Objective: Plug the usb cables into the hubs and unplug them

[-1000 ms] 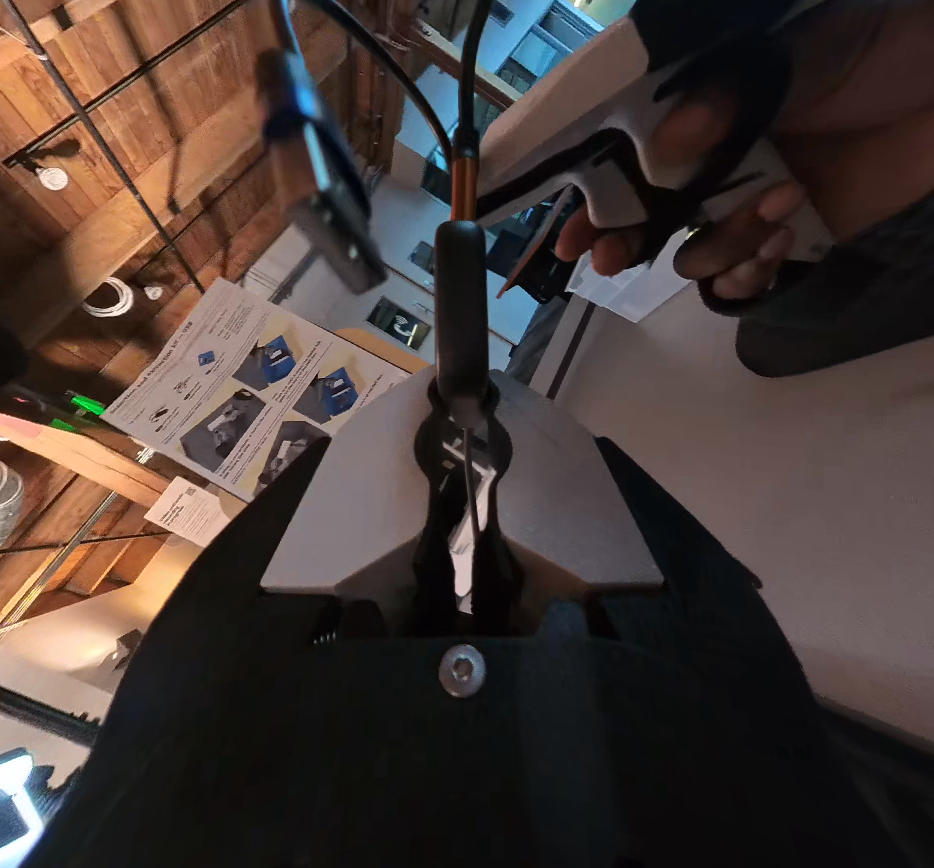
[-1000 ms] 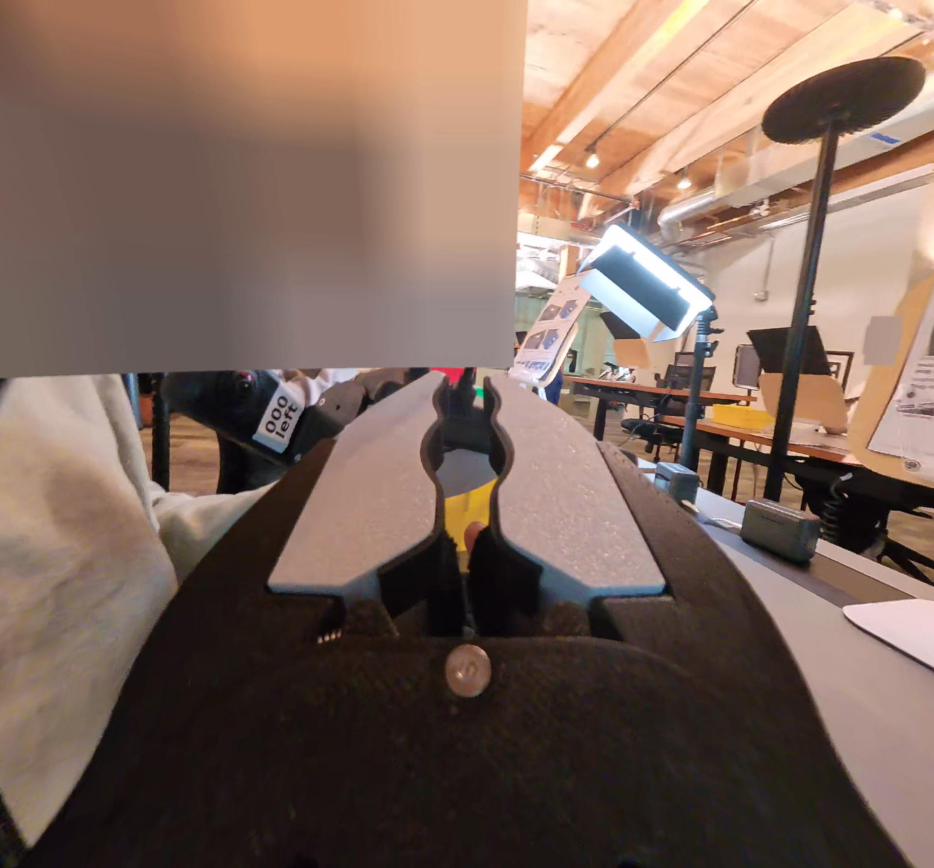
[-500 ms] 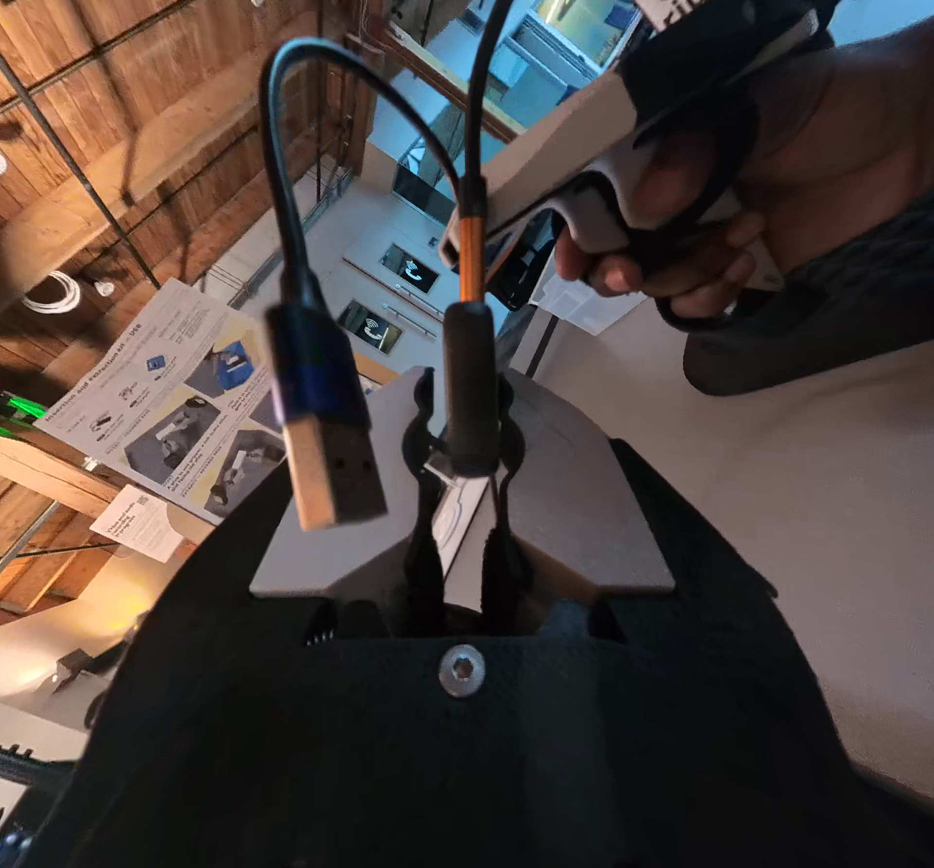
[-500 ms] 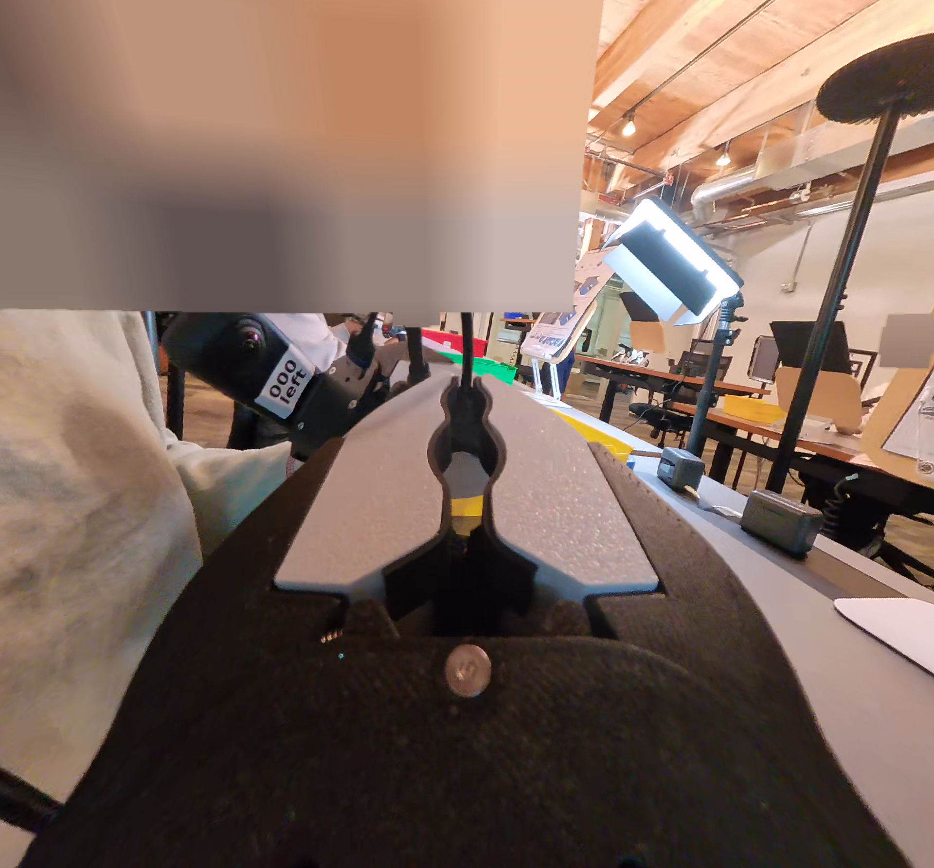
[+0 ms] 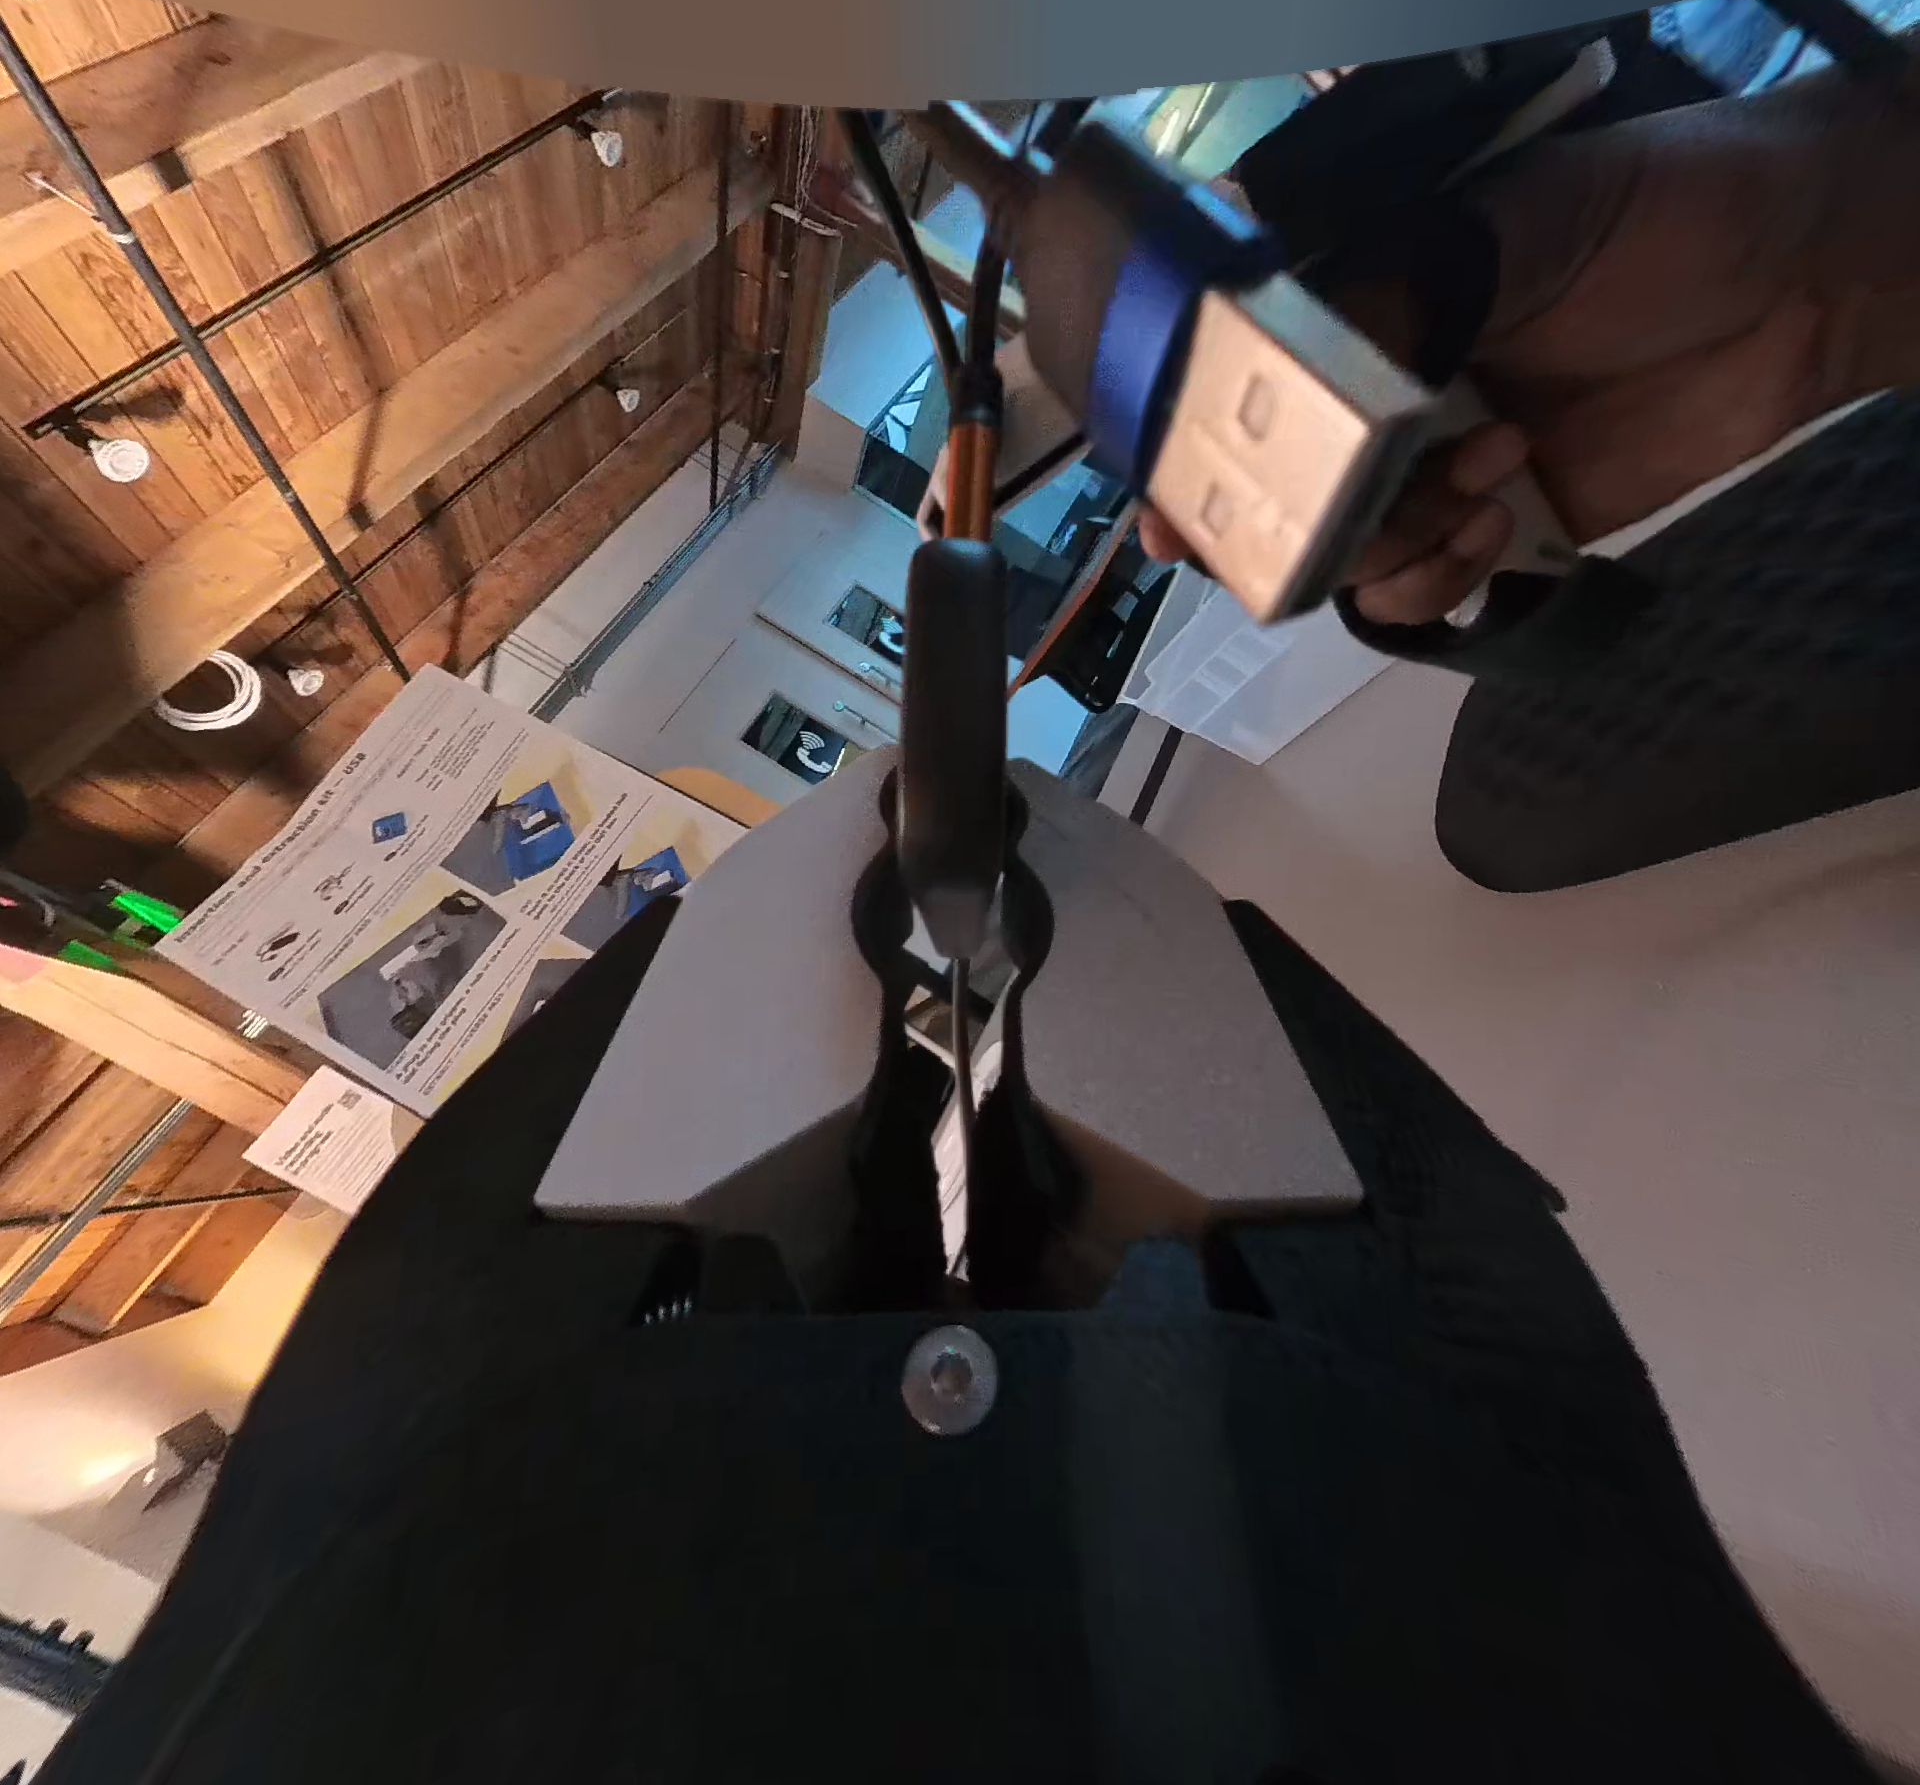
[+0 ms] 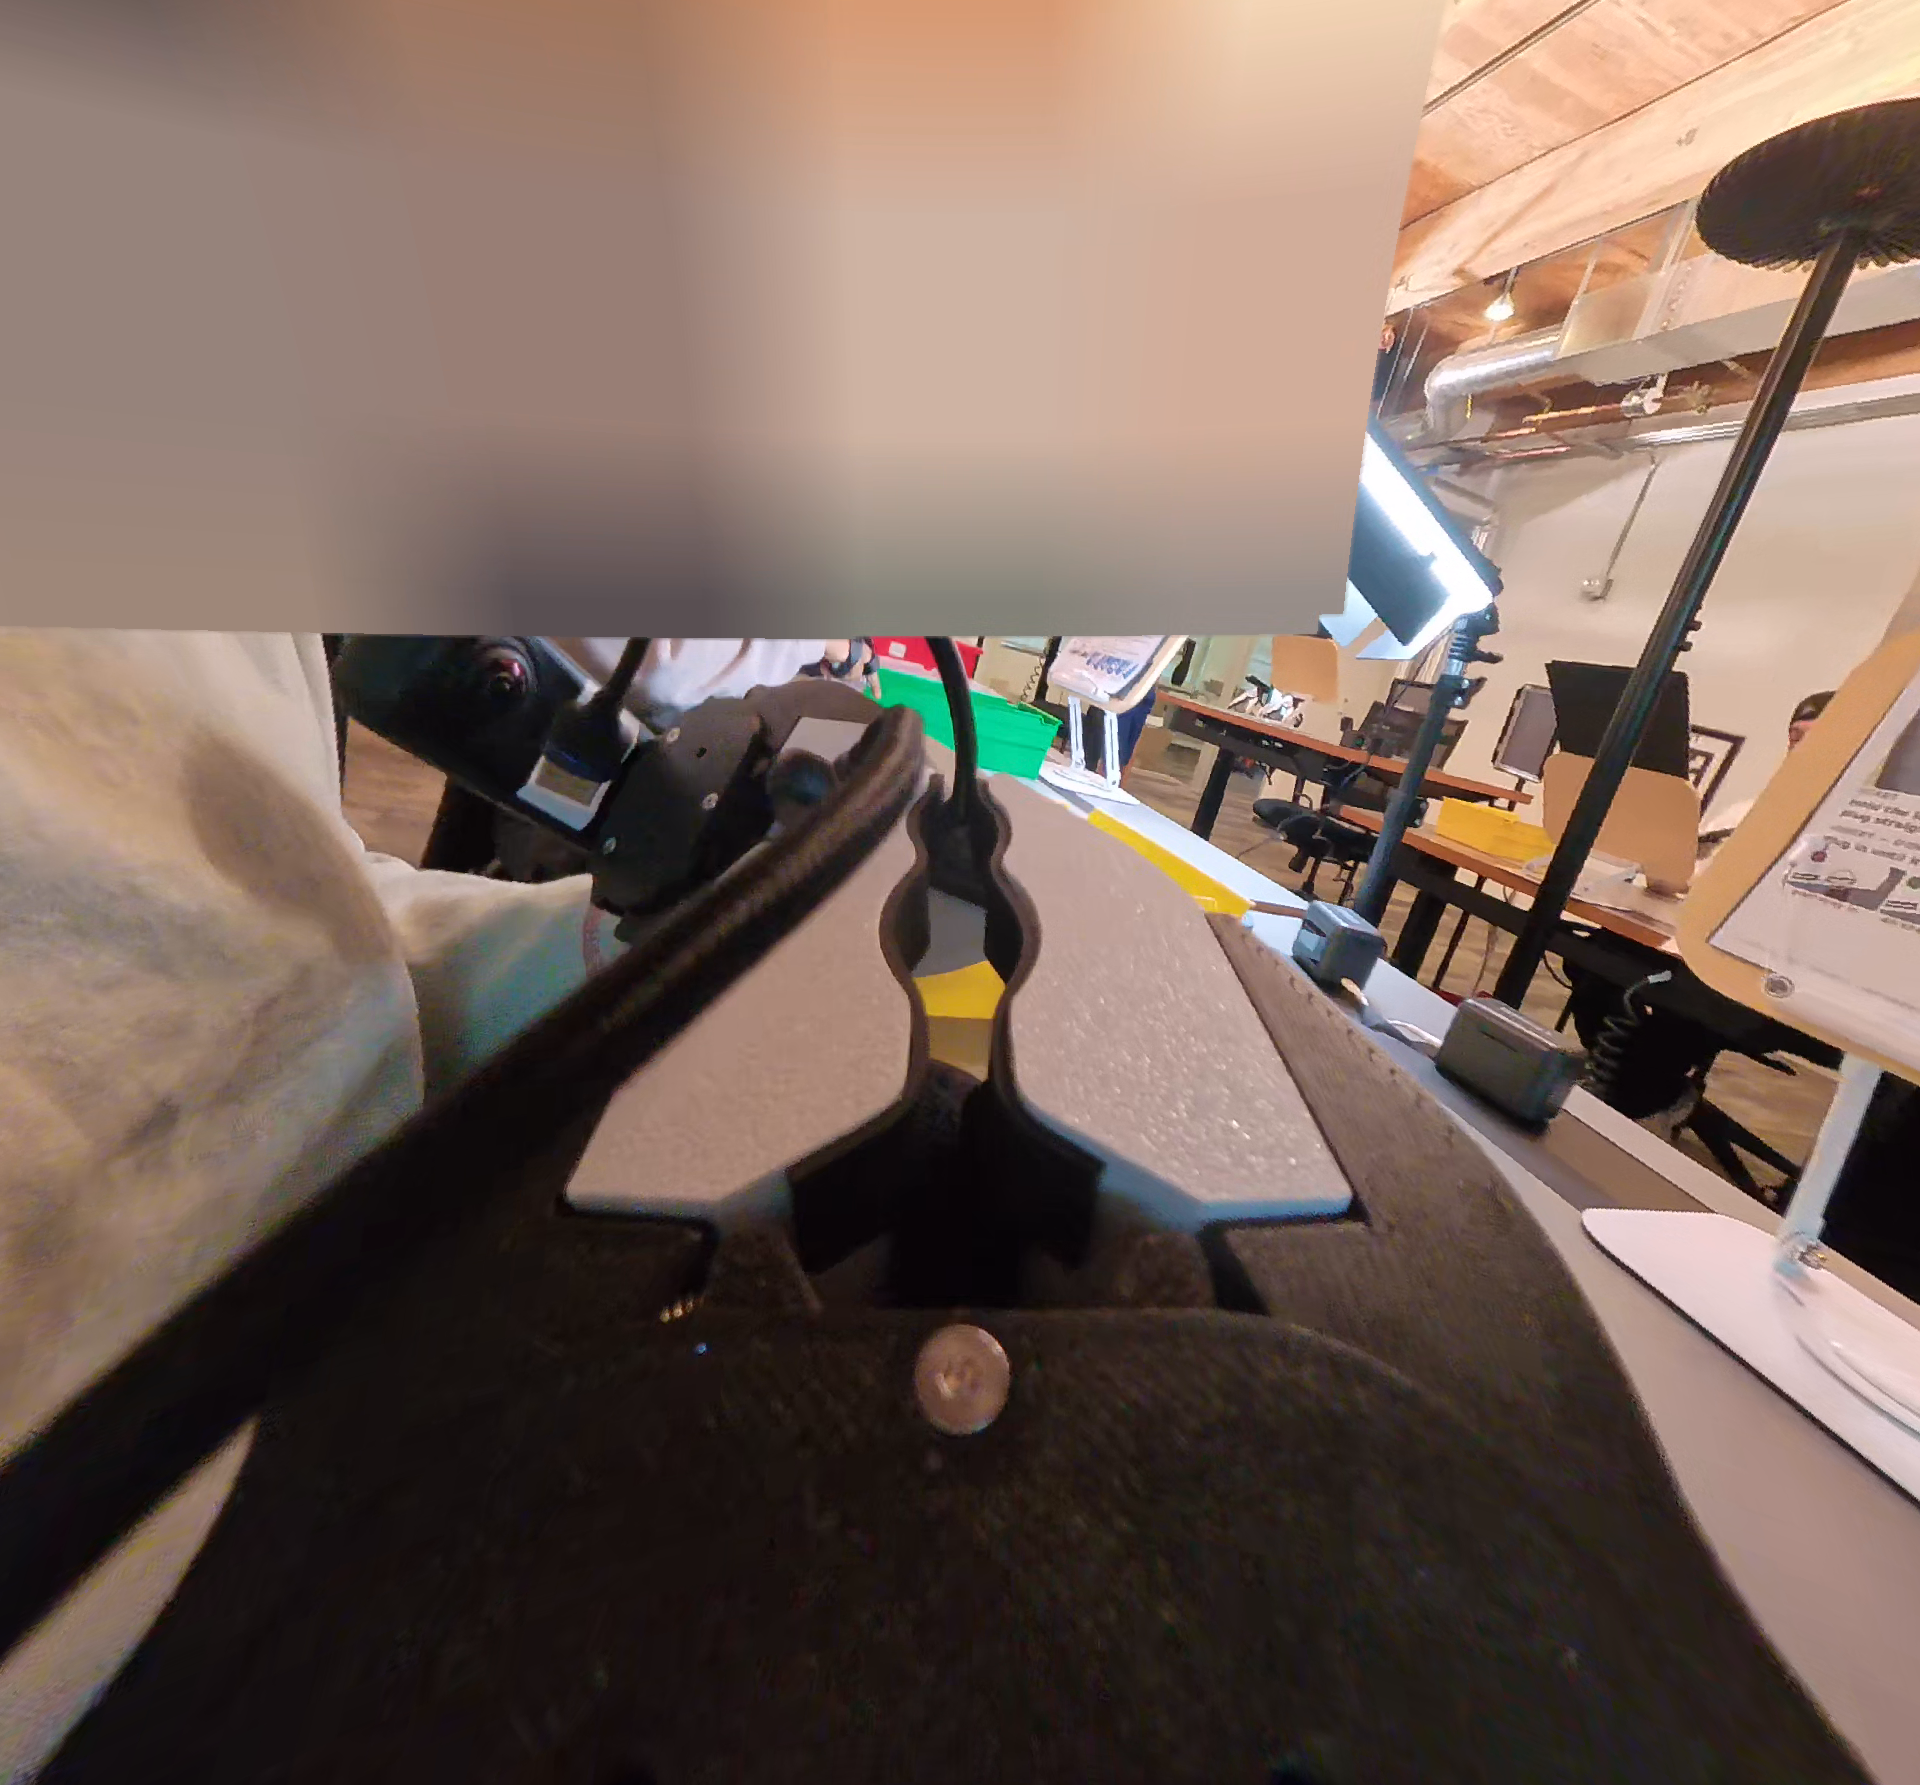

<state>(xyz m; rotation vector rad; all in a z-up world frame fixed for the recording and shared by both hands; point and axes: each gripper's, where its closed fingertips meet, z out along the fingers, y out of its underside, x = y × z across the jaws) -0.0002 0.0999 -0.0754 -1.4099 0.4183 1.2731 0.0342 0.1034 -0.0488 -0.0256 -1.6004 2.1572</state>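
In the left wrist view my left gripper (image 5: 951, 800) is shut on a black plug (image 5: 951, 696) with an orange collar; its cable runs up out of view. A loose silver USB-A plug with a blue collar (image 5: 1268, 447) hangs blurred at the upper right, in front of a hand (image 5: 1662, 281) holding the other gripper. In the right wrist view my right gripper (image 6: 961, 821) is shut on a black cable (image 6: 956, 727) that rises from its fingertips. The left gripper (image 6: 727, 779) is just beyond to the left, with the USB-A plug (image 6: 566, 779) beside it.
Two small grey boxes (image 6: 1501, 1055) (image 6: 1335, 935) sit on the grey table (image 6: 1662, 1423) to the right, by a black pole stand (image 6: 1662, 644) and a sheet holder (image 6: 1849, 852). A black strap (image 6: 520, 1039) crosses my right gripper. A printed sheet (image 5: 416, 883) stands at the left. The tips of one gripper are about 4 cm away from the tips of the other.
The loose USB-A plug has swung from the left of the left wrist view to the upper right. The left gripper now sits closer in the right wrist view, and a strap has come across.
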